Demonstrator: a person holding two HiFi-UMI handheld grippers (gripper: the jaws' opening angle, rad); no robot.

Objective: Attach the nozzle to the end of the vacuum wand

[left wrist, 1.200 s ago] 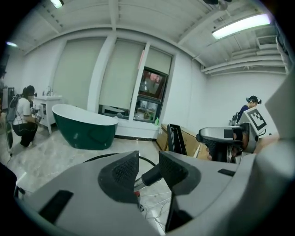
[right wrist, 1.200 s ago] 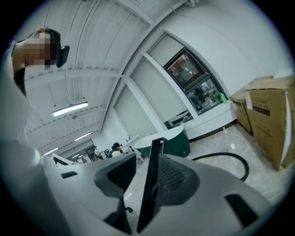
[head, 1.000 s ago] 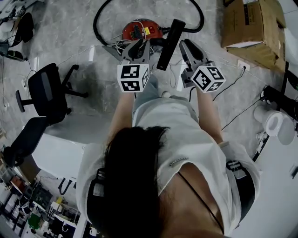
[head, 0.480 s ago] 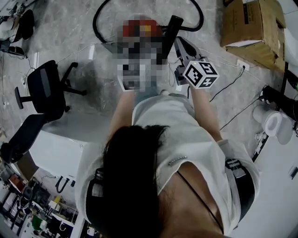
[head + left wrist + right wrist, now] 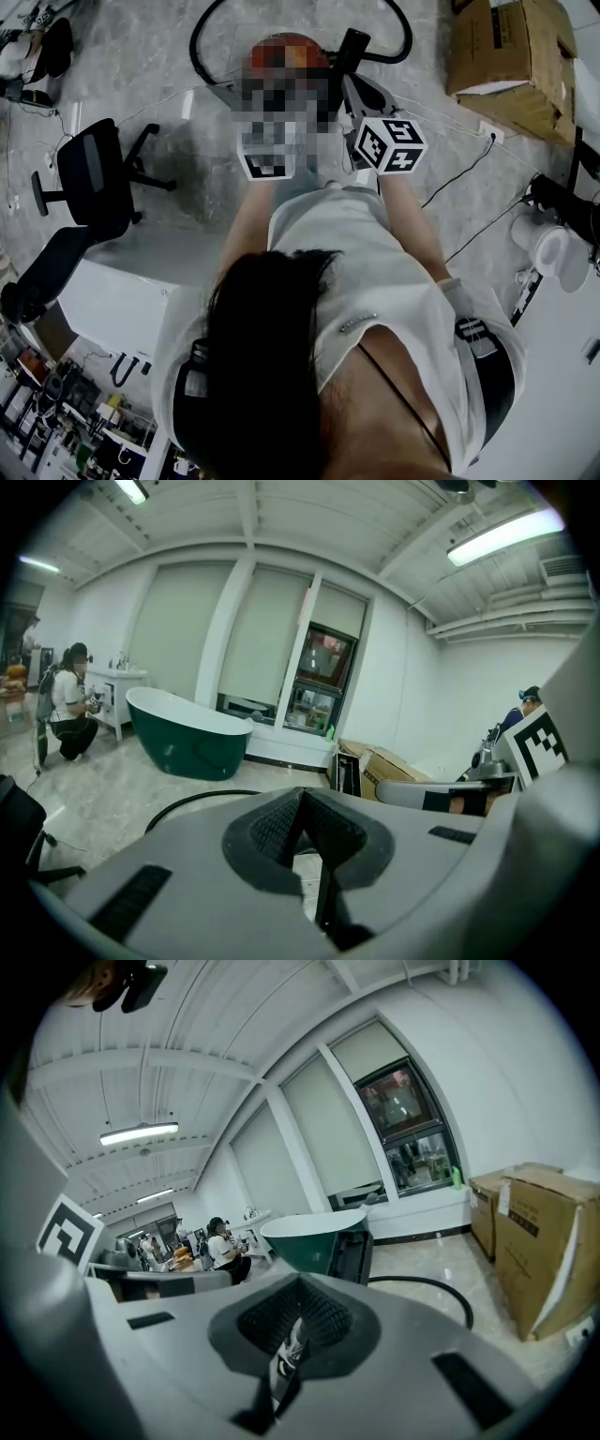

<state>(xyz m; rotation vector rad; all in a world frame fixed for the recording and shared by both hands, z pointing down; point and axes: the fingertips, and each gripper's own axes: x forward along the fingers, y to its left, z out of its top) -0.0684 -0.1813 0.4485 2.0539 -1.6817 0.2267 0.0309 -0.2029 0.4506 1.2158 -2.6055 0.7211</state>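
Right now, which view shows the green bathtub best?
Left gripper view: the green bathtub stands whole, side on, with nothing in front. The right gripper view catches only its rim and upper wall, smaller. The head view doesn't show it.

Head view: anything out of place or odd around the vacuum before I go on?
Nothing spilled or broken. One oddity: the left gripper and right gripper both have jaws shut with nothing held, while the black vacuum attachment stands unheld ahead of them. Loose cables trail across the floor.
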